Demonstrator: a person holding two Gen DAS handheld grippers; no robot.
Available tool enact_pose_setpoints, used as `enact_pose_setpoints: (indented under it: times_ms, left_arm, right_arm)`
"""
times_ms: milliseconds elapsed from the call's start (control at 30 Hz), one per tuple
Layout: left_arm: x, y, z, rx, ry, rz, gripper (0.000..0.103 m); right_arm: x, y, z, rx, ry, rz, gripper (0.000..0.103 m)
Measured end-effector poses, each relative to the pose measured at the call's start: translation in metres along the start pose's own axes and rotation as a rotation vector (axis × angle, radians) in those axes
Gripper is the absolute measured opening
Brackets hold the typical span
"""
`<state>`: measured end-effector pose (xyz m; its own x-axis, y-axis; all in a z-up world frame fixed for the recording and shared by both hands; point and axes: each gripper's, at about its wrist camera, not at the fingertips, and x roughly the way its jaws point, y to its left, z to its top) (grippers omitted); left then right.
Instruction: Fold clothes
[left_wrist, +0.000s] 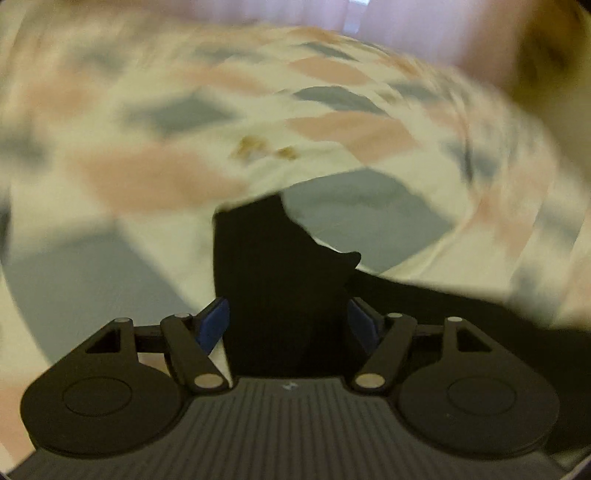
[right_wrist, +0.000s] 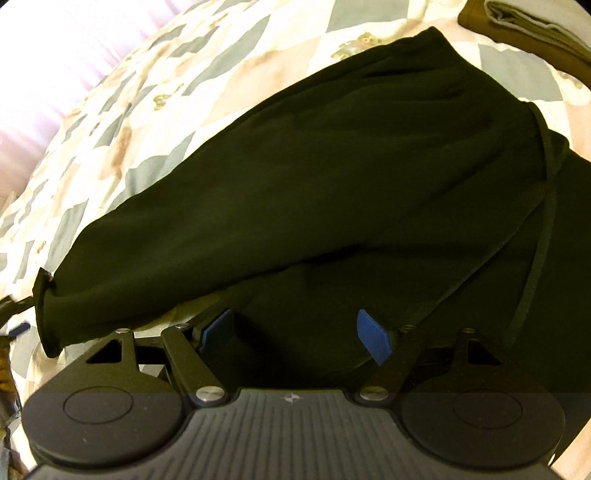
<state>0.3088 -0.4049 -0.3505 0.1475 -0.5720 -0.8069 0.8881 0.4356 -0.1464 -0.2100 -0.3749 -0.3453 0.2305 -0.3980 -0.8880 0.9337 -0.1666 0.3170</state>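
Black cloth fills the gap between the blue pads of the left tool (left_wrist: 288, 325), a raised flap apparently pinched there for folding. The right tool (right_wrist: 293, 334) stands wide over the same black garment (right_wrist: 332, 177), which lies spread on a patchwork bedspread (right_wrist: 122, 96). Farther off sits a folded grey-green pile (right_wrist: 535, 26).

The bed is covered by a quilt (right_wrist: 122, 110) with cream, grey and pink diamond patches. A black garment (right_wrist: 314, 177) lies spread directly on the quilt. Beyond the far right corner of the garment, a folded grey-green cloth (right_wrist: 532, 26) rests on something brown.
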Motion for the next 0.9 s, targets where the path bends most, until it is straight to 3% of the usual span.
enact_pose_setpoints:
  times_ms: [33, 67, 100, 133, 200, 300, 433, 467, 500, 567, 633, 733, 833, 900]
  left_arm:
    - [0.001, -0.006, -0.002, 0.050, -0.015, 0.031, 0.057]
    - [0.002, -0.011, -0.004, 0.101, -0.029, 0.062, 0.032]
    - [0.004, -0.017, -0.007, 0.151, -0.044, 0.093, 0.015]
    - [0.005, -0.022, -0.009, 0.202, -0.058, 0.125, 0.007]
    - [0.007, -0.033, -0.013, 0.303, -0.088, 0.187, 0.006]
    - [-0.046, 0.009, -0.015, 0.190, -0.147, 0.234, 0.006]
    - [-0.096, 0.074, -0.040, 0.037, -0.125, 0.323, 0.007]
    - [-0.108, 0.090, -0.047, -0.001, -0.120, 0.346, 0.000]
    - [-0.106, 0.095, -0.058, 0.036, -0.114, 0.429, 0.000]
    - [-0.088, 0.113, -0.074, 0.044, -0.044, 0.490, 0.012]
    - [-0.076, 0.128, -0.082, -0.049, 0.031, 0.454, 0.012]
    - [-0.065, 0.123, -0.081, -0.004, 0.033, 0.406, 0.013]
    - [-0.053, 0.117, -0.081, 0.041, 0.035, 0.358, 0.031]
    - [-0.046, 0.113, -0.080, 0.072, 0.036, 0.325, 0.034]
  right_arm:
    - [0.000, 0.000, 0.000, -0.005, -0.002, -0.002, 0.076]
    - [0.000, 0.000, 0.001, -0.010, -0.004, -0.003, 0.076]
    - [-0.001, 0.000, 0.000, -0.012, -0.005, -0.006, 0.076]
    - [-0.001, -0.001, -0.001, -0.013, -0.006, -0.009, 0.076]
    - [-0.004, -0.004, -0.003, -0.011, -0.012, -0.016, 0.076]
    - [-0.009, -0.010, -0.005, 0.003, -0.024, -0.024, 0.076]
    - [-0.017, -0.014, -0.013, 0.037, -0.037, -0.039, 0.076]
    - [-0.017, -0.017, -0.015, 0.047, -0.037, -0.035, 0.076]
    - [-0.016, -0.020, -0.017, 0.057, -0.036, -0.030, 0.076]
    - [-0.016, -0.022, -0.018, 0.054, -0.034, -0.023, 0.076]
    - [-0.017, -0.020, -0.019, 0.029, -0.032, -0.016, 0.076]
    - [-0.018, -0.018, -0.019, -0.009, -0.029, -0.007, 0.076]
    - [-0.018, -0.016, -0.020, -0.047, -0.026, 0.003, 0.076]
    - [-0.019, -0.014, -0.021, -0.072, -0.024, 0.009, 0.076]
